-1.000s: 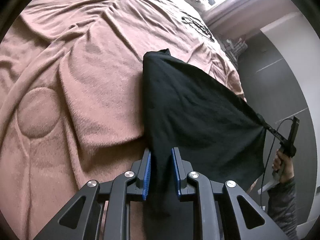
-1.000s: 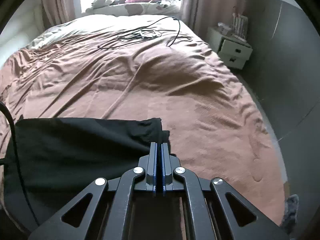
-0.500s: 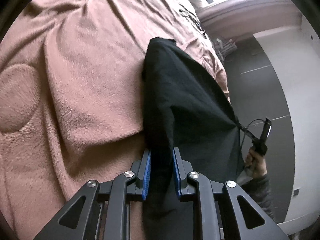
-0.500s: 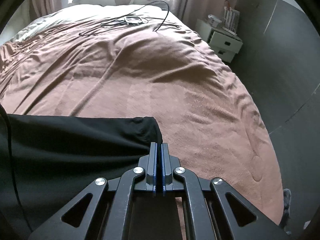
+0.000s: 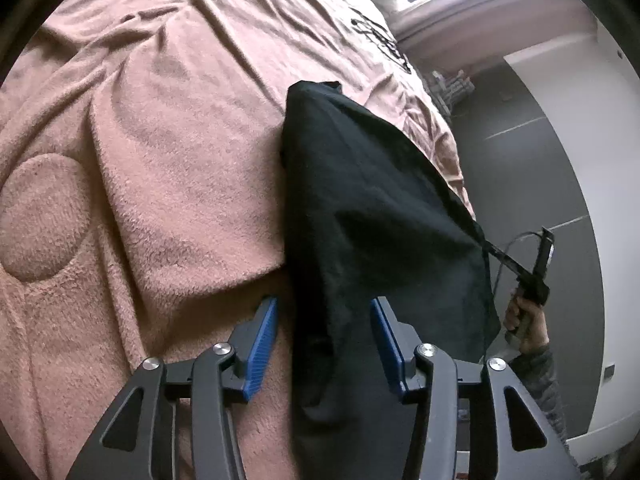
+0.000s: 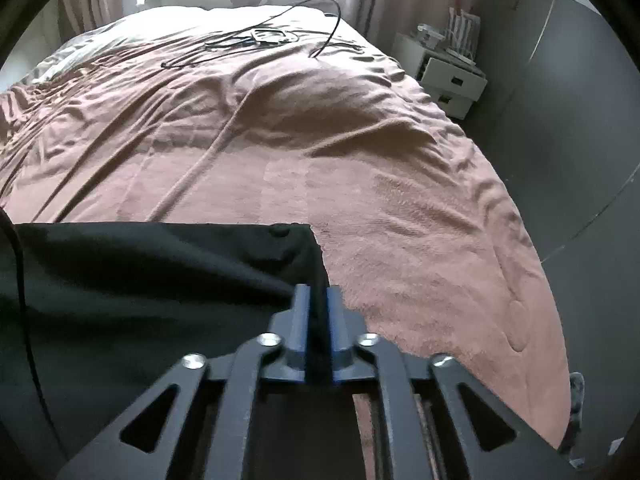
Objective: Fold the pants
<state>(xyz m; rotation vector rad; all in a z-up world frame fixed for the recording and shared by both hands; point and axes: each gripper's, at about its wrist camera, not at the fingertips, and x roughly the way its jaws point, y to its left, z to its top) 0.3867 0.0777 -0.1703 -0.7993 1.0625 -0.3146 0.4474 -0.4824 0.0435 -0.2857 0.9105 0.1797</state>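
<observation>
Black pants (image 5: 360, 200) lie partly on the pink bed blanket (image 5: 180, 160), with their near end off the bed's edge. My left gripper (image 5: 324, 328) has its jaws opening, and the cloth hangs loose between the blue pads (image 5: 262, 340) without being pinched. In the right wrist view the pants (image 6: 160, 280) spread to the left. My right gripper (image 6: 318, 312) is at their right corner, its jaws opening a narrow gap with dark cloth in it. From the left wrist view the right gripper (image 5: 496, 254), held by a hand (image 5: 524, 320), still meets the stretched corner.
The blanket (image 6: 360, 160) is wrinkled across the bed. Black cables (image 6: 260, 36) lie near the far end by the pillows. A white nightstand (image 6: 448, 80) stands at the right, beside a grey wall. The bed's edge drops off to the right.
Both pairs of jaws, shut on the pants before, have parted, the left widely and the right slightly. The right gripper has sunk a little toward the bed.
</observation>
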